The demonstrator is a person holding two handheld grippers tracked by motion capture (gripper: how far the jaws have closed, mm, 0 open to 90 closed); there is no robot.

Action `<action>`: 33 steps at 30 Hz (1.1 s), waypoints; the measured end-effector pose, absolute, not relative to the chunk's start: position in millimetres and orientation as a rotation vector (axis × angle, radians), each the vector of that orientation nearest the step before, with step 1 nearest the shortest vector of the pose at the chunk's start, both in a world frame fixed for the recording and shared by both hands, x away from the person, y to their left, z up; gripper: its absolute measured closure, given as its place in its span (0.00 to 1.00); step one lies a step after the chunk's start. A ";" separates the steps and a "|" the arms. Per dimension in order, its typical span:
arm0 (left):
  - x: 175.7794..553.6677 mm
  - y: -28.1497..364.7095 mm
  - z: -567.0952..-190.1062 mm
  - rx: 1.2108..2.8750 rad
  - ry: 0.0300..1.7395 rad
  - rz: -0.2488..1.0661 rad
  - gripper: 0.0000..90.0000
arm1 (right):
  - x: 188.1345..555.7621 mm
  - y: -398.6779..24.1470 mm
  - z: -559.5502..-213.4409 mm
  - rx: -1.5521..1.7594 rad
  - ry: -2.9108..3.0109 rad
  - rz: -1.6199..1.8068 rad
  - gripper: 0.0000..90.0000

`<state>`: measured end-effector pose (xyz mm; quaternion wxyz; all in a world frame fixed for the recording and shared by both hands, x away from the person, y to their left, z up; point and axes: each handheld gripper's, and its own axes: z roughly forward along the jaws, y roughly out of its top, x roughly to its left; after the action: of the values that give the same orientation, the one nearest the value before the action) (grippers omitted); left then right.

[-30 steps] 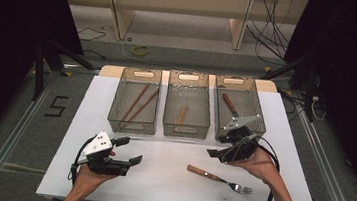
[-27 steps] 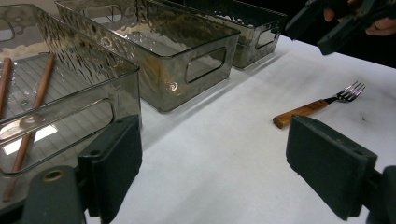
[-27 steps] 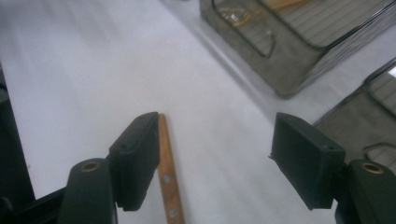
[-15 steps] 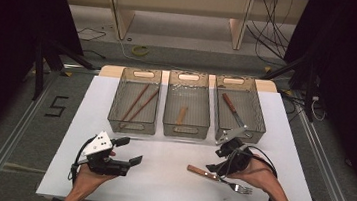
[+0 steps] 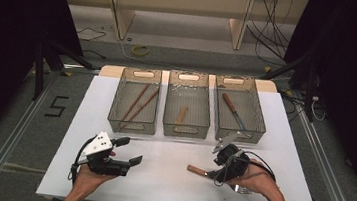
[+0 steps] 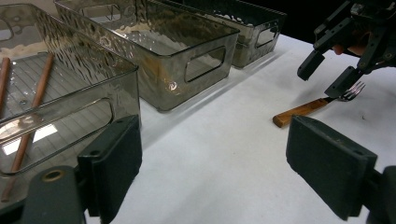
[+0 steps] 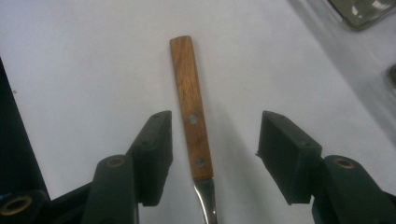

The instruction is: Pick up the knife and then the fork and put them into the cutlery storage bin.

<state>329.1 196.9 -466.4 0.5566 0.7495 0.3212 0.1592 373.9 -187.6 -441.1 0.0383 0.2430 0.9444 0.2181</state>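
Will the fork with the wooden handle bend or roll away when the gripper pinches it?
Probably not. The fork looks stiff: a flat wooden handle with two rivets and a metal neck. Because the handle lies flat on the table, it likely won't roll. It may slide or twist a little, since the right gripper, whose jaws have just been closing, straddles it off-centre, without touching it yet.

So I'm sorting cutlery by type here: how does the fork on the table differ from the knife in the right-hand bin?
The fork lies loose on the white table, between the open jaws of the right gripper; the knife already lies inside the right bin. The fork ends in tines, the knife in a plain blade. The fork lies roughly crosswise, the knife slants away. Both have brown wooden handles.
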 end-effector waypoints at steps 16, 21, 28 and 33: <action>329.1 196.9 -466.4 1.772 0.757 0.377 0.20 | 371.3 -183.6 -448.0 0.709 2.935 0.592 0.65; 329.0 197.0 -466.4 1.771 0.757 0.378 0.20 | 370.9 -182.5 -450.8 0.695 2.951 0.576 0.68; 329.1 197.0 -466.4 1.772 0.757 0.378 0.20 | 370.6 -180.2 -455.5 0.684 2.968 0.537 0.73; 329.1 196.8 -466.5 1.773 0.757 0.378 0.20 | 370.5 -178.7 -458.8 0.669 2.975 0.497 0.77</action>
<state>329.1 196.8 -466.5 0.5552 0.7506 0.3207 0.1599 370.5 -178.7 -458.8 0.0260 0.2165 0.9626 0.1608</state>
